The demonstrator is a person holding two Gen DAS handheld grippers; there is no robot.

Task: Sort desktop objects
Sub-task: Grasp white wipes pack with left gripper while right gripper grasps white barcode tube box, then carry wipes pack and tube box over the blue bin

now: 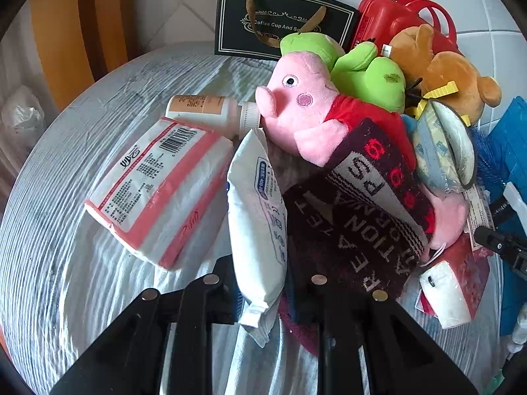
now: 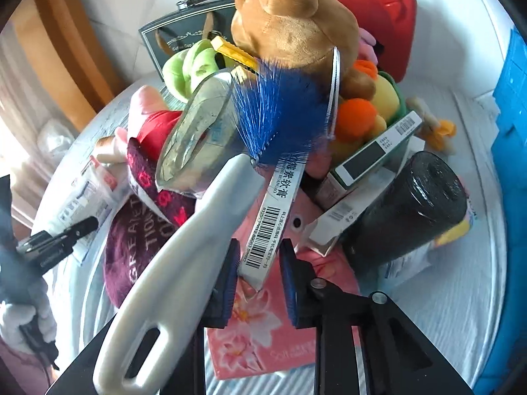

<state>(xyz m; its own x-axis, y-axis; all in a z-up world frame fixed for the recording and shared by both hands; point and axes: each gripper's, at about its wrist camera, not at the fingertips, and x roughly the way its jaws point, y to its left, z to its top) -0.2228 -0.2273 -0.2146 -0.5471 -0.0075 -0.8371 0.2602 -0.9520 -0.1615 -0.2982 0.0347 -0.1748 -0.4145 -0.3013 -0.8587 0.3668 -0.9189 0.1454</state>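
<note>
A heap of objects lies on a white striped cloth (image 1: pixel 49 217). My left gripper (image 1: pixel 260 283) is open, with its fingers on either side of a white wipes pack (image 1: pixel 257 217) that stands on edge. A pink tissue pack (image 1: pixel 158 191) lies left of it and a dark knit cloth (image 1: pixel 349 217) to the right. A pink pig plush (image 1: pixel 303 108) lies behind. My right gripper (image 2: pixel 258 273) is open around the lower end of a slim white ointment box (image 2: pixel 273 220), not clamped. A white-handled blue brush (image 2: pixel 184 250) lies against its left finger.
A green plush (image 1: pixel 369 72), a brown bear (image 2: pixel 290 23), a red case (image 2: pixel 378 6) and a black gift bag (image 1: pixel 280 19) sit at the back. A black roll (image 2: pixel 408 207), small cartons (image 2: pixel 372 158) and a pink floral pack (image 2: pixel 260 326) lie near my right gripper. A blue crate (image 2: pixel 513 131) stands right.
</note>
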